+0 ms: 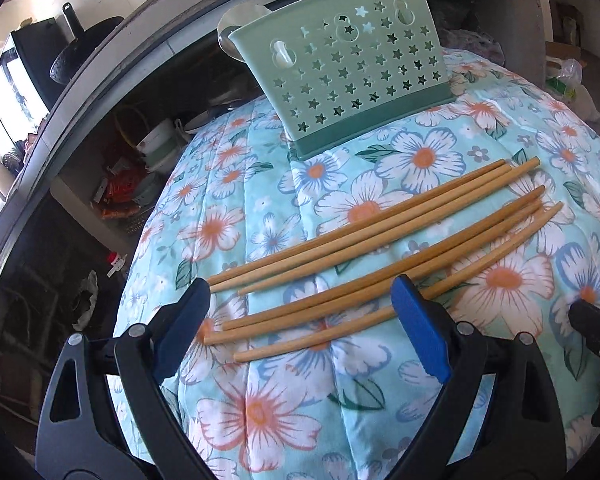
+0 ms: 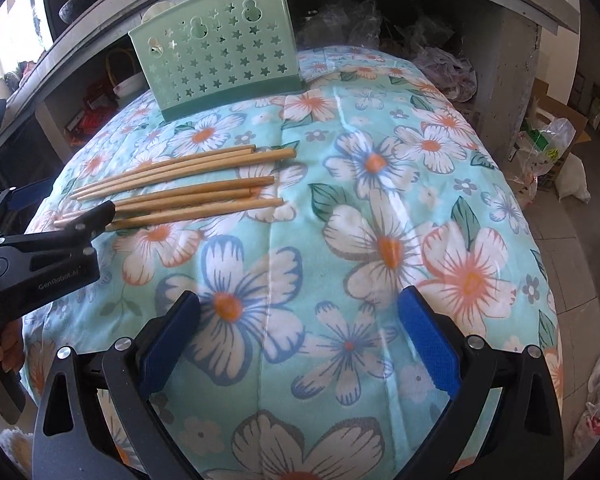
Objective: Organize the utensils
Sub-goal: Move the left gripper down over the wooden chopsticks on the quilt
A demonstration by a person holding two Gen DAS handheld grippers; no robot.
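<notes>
Several wooden chopsticks lie side by side in two loose groups on a floral quilt. A mint-green utensil holder with star-shaped holes stands behind them at the far edge. My left gripper is open, its blue pads straddling the near ends of the nearer group. My right gripper is open and empty over bare quilt, to the right of the chopsticks. The holder shows at the upper left in the right wrist view, and the left gripper's finger lies over the chopsticks' left ends.
Behind the quilt is a concrete counter with shelves of kitchenware below it. Pans sit on top. Plastic bags and boxes lie on the floor at the right.
</notes>
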